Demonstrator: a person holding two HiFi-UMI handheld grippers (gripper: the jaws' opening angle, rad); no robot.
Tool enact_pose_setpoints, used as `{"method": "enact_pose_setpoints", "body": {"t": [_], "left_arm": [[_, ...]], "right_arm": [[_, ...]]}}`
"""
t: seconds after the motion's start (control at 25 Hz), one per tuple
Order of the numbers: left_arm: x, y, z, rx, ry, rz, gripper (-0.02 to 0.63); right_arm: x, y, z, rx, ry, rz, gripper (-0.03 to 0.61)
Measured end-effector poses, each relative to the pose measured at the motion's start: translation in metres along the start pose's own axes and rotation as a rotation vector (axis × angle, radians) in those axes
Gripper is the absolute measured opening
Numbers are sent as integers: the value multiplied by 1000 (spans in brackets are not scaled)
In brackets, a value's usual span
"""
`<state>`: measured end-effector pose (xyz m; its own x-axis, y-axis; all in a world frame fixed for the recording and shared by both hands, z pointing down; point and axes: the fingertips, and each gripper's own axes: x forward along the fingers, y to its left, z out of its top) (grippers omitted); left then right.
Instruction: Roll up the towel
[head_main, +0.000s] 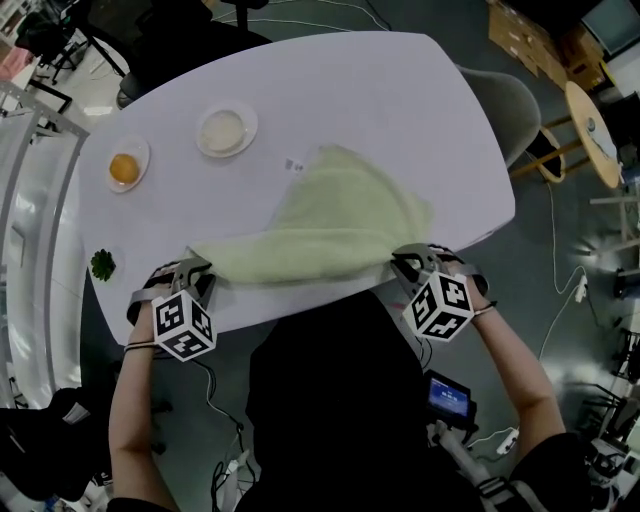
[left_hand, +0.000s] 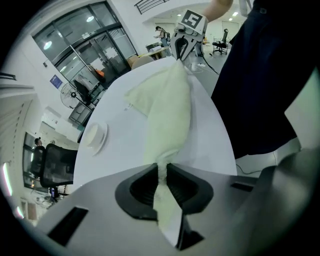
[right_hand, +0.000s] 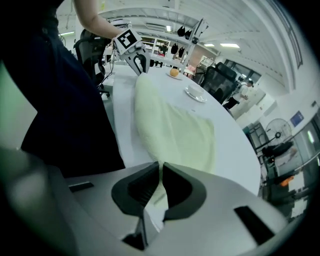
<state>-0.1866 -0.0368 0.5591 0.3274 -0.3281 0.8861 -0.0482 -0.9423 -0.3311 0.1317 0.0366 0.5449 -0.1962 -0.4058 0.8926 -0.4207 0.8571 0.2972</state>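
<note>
The person stood at the near side of a white oval desk with a gripper in each hand. The left gripper had its fingers pinched on one near corner of the pale green towel, with cloth bunched between them. The right gripper had its fingers nipped tight on the other near corner. The towel's near edge ran stretched between the two along the near edge of the desk, while the rest fanned out across the desk away from the person. Further off to the left sat a small plate with something pale on it and another plate holding an orange thing, both clear of the towel. A little green sprig lay by the desk's left edge, near the left gripper.
</note>
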Motion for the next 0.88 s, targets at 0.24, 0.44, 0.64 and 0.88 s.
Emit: {"method": "enact_pose_setpoints", "body": {"t": [0.24,0.44,0.64,0.88], "left_arm": [[8,38,7,-88,-5,-25,67],[25,64,3,-145,10,-29,67],[47,87,-2,-228,44,-35,67],[74,100,-6,-233,120,-27,69]], "right_arm": [[12,-48,9,19,-5,-9,31],[36,-78,10,48,15,-4,32],[60,-104,6,85,48,-10,32],[85,-115,-7,118,103,-6,35]]}}
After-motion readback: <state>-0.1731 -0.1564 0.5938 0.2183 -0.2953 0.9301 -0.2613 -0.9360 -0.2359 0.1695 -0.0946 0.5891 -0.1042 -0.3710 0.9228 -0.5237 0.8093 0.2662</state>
